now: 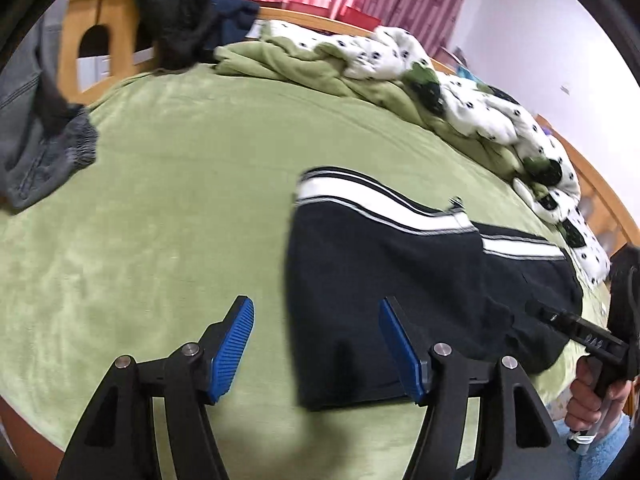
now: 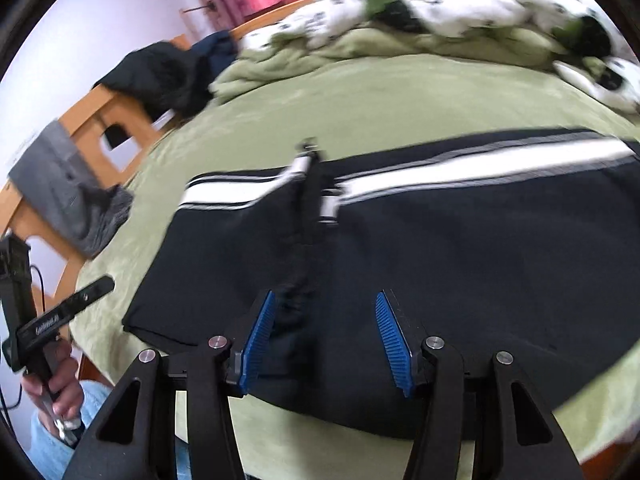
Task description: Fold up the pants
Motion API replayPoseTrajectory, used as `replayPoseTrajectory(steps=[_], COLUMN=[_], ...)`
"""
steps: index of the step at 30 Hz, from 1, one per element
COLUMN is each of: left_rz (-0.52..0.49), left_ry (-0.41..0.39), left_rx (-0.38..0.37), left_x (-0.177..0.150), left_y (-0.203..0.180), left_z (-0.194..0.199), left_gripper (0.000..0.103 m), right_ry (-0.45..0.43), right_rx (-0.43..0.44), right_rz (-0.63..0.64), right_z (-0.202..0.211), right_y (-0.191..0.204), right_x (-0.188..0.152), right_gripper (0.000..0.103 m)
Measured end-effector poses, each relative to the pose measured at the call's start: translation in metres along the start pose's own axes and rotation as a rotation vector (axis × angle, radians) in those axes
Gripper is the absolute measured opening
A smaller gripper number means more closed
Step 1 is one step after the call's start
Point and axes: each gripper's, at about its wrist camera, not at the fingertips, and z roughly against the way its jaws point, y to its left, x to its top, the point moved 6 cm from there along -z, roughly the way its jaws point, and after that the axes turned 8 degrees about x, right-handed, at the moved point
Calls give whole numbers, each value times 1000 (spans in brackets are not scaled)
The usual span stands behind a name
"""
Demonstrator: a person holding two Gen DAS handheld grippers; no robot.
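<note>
The black pants (image 2: 420, 248) with white side stripes lie on the green bedspread (image 1: 180, 208), apparently folded over once already, so a further fold seems left. The left gripper (image 1: 316, 344) is spread over the pants' edge at its three o'clock; the right gripper (image 2: 324, 340) hangs spread above the cloth, pinching nothing. Blur hides the fold layers.
</note>
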Motion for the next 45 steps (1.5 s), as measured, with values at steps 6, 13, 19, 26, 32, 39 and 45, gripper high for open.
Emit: replayPoseTrajectory(steps=[6, 13, 19, 26, 32, 39, 45], left_rz=[88, 92, -20, -31, -77, -120, -123], left_ry=[21, 67, 123, 146, 122, 108, 67], left_rx=[-15, -58, -115, -112, -117, -111, -14], left_x=[-8, -27, -59, -72, -73, -74, -65], left_y=[28, 43, 32, 29, 26, 7, -9], left_z=[-14, -21, -17, -26, -26, -36, -50], left_gripper=[63, 63, 63, 63, 63, 63, 14], right_ry=[120, 14, 102, 42, 131, 104, 76], right_rx=[-1, 180, 89, 58, 38, 39, 77], right_rz=[65, -15, 34, -17, -79, -97, -134], right_z=[-48, -8, -29, -36, -91, -109, -106], right_y=[23, 19, 19, 13, -5, -9, -14], right_x=[-12, -21, -41, 3, 20, 21, 20], right_gripper=[18, 11, 18, 31, 39, 37, 16])
